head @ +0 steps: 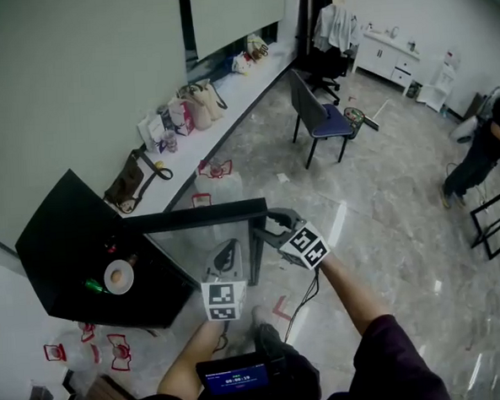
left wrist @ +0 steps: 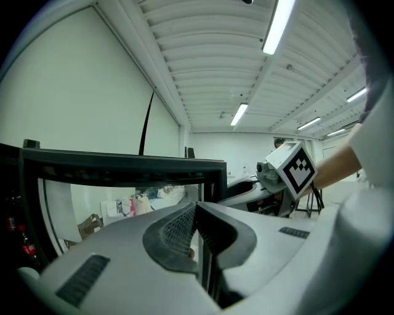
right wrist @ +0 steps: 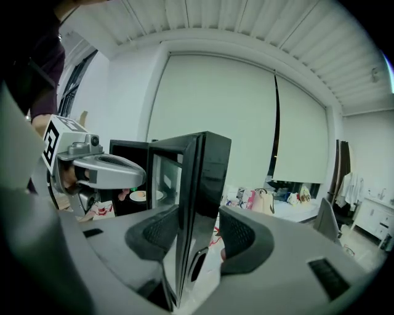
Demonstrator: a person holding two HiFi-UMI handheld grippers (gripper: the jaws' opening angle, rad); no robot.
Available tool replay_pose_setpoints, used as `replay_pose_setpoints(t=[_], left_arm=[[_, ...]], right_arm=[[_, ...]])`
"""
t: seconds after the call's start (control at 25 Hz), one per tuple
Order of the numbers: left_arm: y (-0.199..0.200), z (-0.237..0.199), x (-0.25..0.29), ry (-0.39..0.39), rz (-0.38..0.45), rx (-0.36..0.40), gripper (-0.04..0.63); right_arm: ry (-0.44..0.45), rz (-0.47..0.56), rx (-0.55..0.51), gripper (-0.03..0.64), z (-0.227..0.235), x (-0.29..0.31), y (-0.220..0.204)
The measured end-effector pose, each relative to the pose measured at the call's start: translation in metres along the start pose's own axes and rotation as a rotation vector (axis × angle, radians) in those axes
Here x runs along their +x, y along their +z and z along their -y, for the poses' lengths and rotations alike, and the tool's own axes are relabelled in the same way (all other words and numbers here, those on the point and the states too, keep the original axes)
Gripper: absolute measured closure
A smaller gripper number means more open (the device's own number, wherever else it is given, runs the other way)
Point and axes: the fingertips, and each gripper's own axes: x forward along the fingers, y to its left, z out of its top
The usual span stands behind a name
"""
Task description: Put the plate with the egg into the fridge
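Observation:
A small black fridge (head: pixel 63 249) stands open on the floor, its glass door (head: pixel 202 215) swung out towards me. Inside it rests the white plate with the egg (head: pixel 118 276), which also shows in the right gripper view as the plate (right wrist: pixel 143 195) past the door (right wrist: pixel 203 184). My right gripper (head: pixel 267 226) is at the door's free edge. That edge stands between its open jaws (right wrist: pixel 196 237), with a gap left on the right side. My left gripper (head: pixel 229 250) hangs shut and empty just in front of the glass (left wrist: pixel 196 212).
A green bottle (head: pixel 95 287) lies in the fridge beside the plate. Red-marked floor tags (head: pixel 120 351) lie left of my feet. Bags (head: pixel 197 101) line the window ledge. A blue chair (head: pixel 321 119) stands beyond, and a person (head: pixel 483 151) bends over at the right.

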Motion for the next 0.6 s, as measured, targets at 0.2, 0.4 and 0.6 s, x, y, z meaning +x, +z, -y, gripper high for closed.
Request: replay_pose_setpoints(t=[0.2, 0.4, 0.6], left_arm=[[-0.012, 0.023, -0.051, -0.023, -0.009, -0.001, 0.585], [-0.025, 0.037, -0.089, 0.007, -0.027, -0.028, 0.586], [-0.024, 0.048, -0.124, 0.082, -0.006, -0.035, 0.586]], right_arm=[[-0.009, 0.008, -0.006, 0.407, -0.05, -0.038, -0.002], [0.066, 0.008, -0.061, 0.407, -0.104, -0.065, -0.004], [0.177, 0.049, -0.1, 0.407, -0.151, -0.084, -0.001]])
